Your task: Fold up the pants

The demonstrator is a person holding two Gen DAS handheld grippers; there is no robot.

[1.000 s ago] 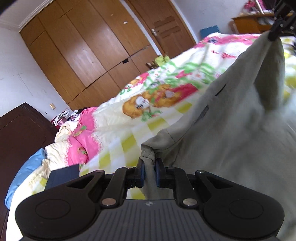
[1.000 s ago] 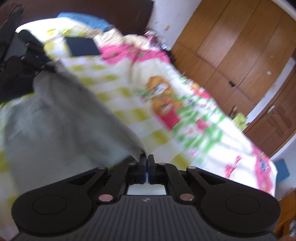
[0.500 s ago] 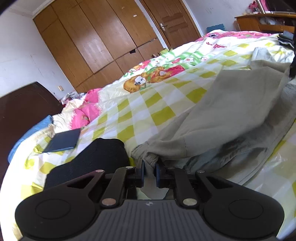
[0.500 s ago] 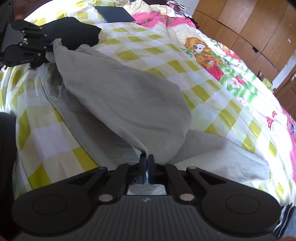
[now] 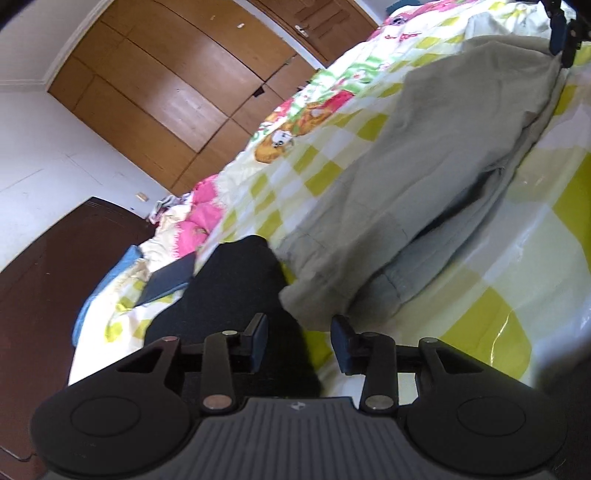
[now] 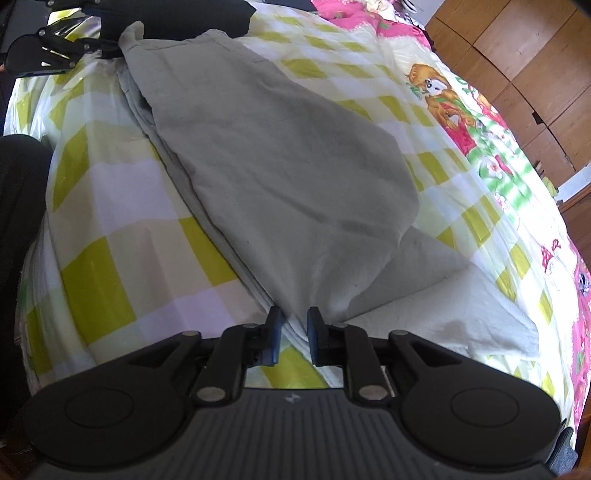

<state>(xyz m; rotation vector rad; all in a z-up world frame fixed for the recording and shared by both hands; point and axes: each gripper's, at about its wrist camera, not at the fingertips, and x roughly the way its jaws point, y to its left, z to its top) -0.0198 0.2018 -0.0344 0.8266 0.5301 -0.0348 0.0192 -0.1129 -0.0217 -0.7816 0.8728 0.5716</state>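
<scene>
Grey-green pants (image 6: 280, 155) lie folded lengthwise on the yellow-checked bedspread (image 6: 103, 206), one leg on top of the other. My right gripper (image 6: 295, 338) sits at the near end; its jaws are opening, with the fold's edge just ahead of the pads and not pinched. At the waistband corner (image 5: 310, 295), my left gripper (image 5: 300, 341) is opening too, the cloth lying free in front of its fingertips. Each gripper shows in the other's view: the left gripper (image 6: 99, 46) at the top left, the right gripper (image 5: 561, 33) at the top right.
A black garment (image 5: 236, 295) lies beside the waistband, with a dark blue book (image 5: 166, 280) behind it. A wooden wardrobe (image 5: 166, 99) and a dark headboard (image 5: 55, 277) stand beyond the bed. A person's dark-clothed leg (image 6: 18, 221) is at the bed's left edge.
Both grippers came down and laid the lifted pants leg flat on the bed. Both were shut on the cloth and have now let go of it.
</scene>
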